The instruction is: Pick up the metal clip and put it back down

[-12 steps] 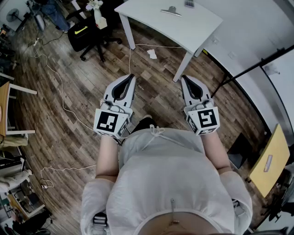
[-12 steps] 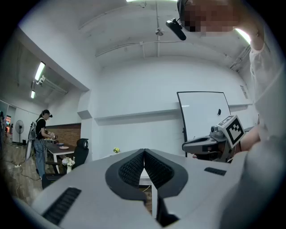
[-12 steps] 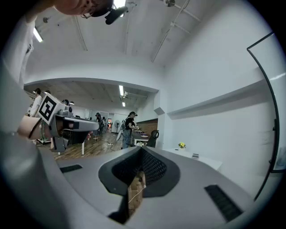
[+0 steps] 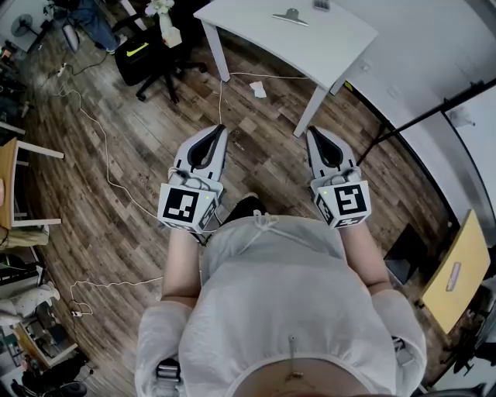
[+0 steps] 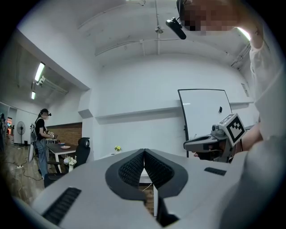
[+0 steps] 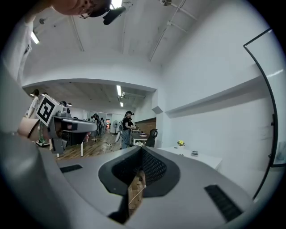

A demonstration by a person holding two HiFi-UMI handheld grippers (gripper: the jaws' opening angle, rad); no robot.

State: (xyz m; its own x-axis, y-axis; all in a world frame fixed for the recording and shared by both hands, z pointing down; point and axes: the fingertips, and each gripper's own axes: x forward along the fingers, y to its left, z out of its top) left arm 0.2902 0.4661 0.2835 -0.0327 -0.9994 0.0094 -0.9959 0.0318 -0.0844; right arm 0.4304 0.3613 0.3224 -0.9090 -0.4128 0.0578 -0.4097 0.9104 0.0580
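Note:
The metal clip [image 4: 289,16] lies on a white table [image 4: 310,46] at the top of the head view, well ahead of both grippers. My left gripper [image 4: 222,129] and right gripper [image 4: 311,131] are held level side by side over the wooden floor, short of the table. Both have their jaws shut with nothing between them. In the left gripper view the left gripper [image 5: 144,151] is closed tip to tip, and the right gripper's marker cube [image 5: 234,127] shows at the right. In the right gripper view the right gripper [image 6: 142,149] is closed too.
A black office chair [image 4: 151,58] and a black bag stand left of the table. White cables [image 4: 101,147] trail across the wooden floor. A wooden chair [image 4: 15,186] is at the left edge. A person [image 6: 126,129] stands by a far table. A whiteboard [image 5: 205,116] stands ahead.

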